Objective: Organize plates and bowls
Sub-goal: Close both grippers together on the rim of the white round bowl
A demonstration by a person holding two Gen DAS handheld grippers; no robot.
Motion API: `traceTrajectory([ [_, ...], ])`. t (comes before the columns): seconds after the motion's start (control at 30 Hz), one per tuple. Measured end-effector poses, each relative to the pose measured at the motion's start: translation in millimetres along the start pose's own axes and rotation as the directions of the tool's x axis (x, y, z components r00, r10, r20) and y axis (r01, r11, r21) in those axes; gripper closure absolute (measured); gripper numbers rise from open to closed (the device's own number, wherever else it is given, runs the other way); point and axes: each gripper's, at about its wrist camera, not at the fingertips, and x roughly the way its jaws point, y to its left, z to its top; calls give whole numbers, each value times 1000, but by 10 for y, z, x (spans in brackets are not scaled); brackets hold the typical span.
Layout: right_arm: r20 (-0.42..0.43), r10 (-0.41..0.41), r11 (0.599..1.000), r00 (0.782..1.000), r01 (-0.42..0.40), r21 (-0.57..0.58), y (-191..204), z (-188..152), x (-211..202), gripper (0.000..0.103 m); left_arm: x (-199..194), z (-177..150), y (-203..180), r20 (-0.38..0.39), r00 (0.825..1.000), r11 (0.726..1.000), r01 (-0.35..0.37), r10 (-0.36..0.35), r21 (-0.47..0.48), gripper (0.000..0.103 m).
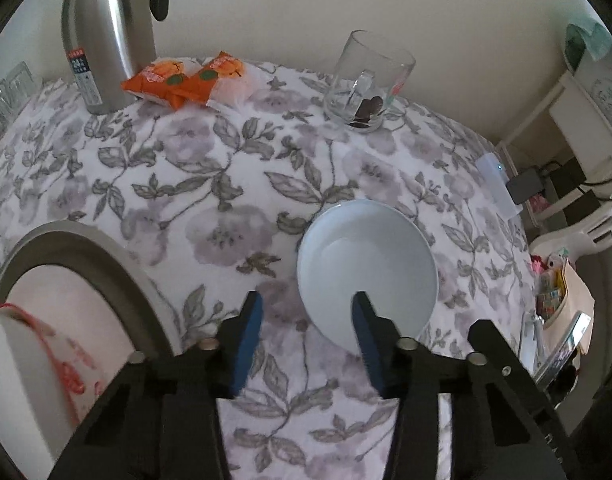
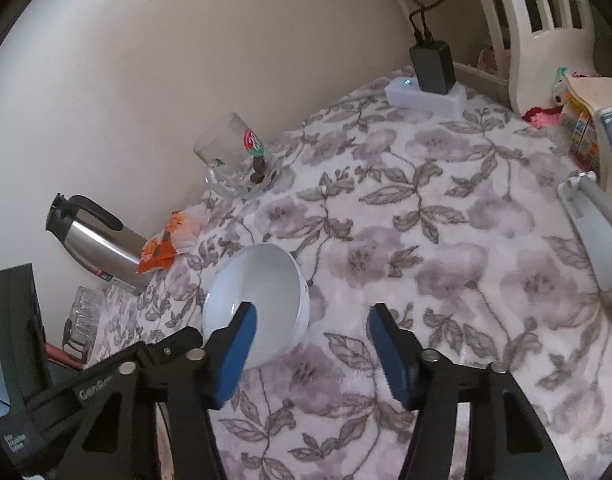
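Table covered by a floral cloth [image 1: 210, 184], grey leaves and mauve blossoms on white, against a plain cream wall.

Far left: steel thermos jug [image 1: 106, 36] with black handle, upright. Just right of its base, an orange snack packet [image 1: 186, 80]. Far right of centre: clear glass mug [image 1: 365, 84], upright, dark bits in the bottom.

Near left edge, left wrist view: a large grey-rimmed plate [image 1: 66, 248] with a white, red-printed object on it; blurred, possibly a second bowl, cannot confirm.

White bowl [image 1: 365, 264], upright, empty, stands on the cloth right of centre, well apart from mug and packet.

Left gripper [image 1: 307, 308]: fingers apart, gripping nothing. The right finger [image 1: 363, 332] overlaps the bowl's near rim; the left finger is over bare cloth outside the bowl. Contact with the rim cannot be told.

Right gripper [image 2: 311, 320]: fingers apart, nothing gripped. Its left finger [image 2: 238, 344] overlaps the bowl's [image 2: 258, 300] near side; the right finger is over cloth.

Far right corner: white power strip [image 2: 425, 96] with a black adapter [image 2: 431, 66] plugged in.
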Motion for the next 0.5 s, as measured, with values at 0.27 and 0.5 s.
traceTrajectory([
  [0.27, -35, 0, 1000, 999, 0, -11, 33, -8, 245, 58, 200, 86, -30, -16, 1000, 1000, 5, -6, -8, 72],
  [0.5, -79, -12, 999, 997, 9, -32, 60, -72, 467, 66, 381, 124, 15, -40, 999, 1000, 0, -1, -26, 72],
])
